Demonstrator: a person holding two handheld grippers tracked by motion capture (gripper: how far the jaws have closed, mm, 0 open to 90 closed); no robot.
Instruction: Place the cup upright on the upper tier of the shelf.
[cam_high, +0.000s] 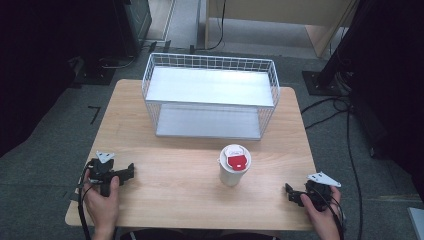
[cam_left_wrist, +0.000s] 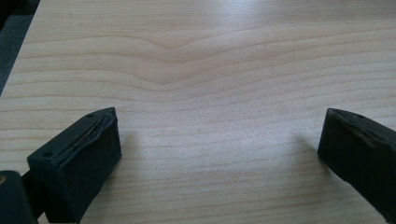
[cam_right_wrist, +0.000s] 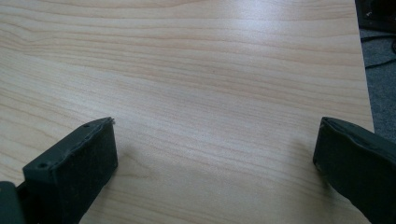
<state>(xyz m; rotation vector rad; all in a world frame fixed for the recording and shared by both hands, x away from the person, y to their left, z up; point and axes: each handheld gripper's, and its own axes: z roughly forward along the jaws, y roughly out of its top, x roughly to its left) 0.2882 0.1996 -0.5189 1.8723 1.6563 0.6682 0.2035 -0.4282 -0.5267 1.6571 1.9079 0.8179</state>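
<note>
A white cup with a red-and-white lid (cam_high: 234, 164) stands upright on the wooden table (cam_high: 180, 165), right of the middle. Behind it sits a white wire basket (cam_high: 210, 95) with two shelves. My left gripper (cam_high: 131, 172) rests on the table near the front left corner, held by a hand, pointing right. In the left gripper view its jaws stand wide apart over bare wood, left gripper (cam_left_wrist: 219, 140) open and empty. My right gripper (cam_high: 288, 192) lies near the front right corner, pointing left. Its jaws are also wide apart, right gripper (cam_right_wrist: 215, 144) open with nothing between them.
The table's right edge (cam_right_wrist: 366, 88) shows in the right gripper view, with grey floor beyond. Cables (cam_high: 345, 130) run over the carpet to the right of the table. Dark stands and furniture surround the table at the back.
</note>
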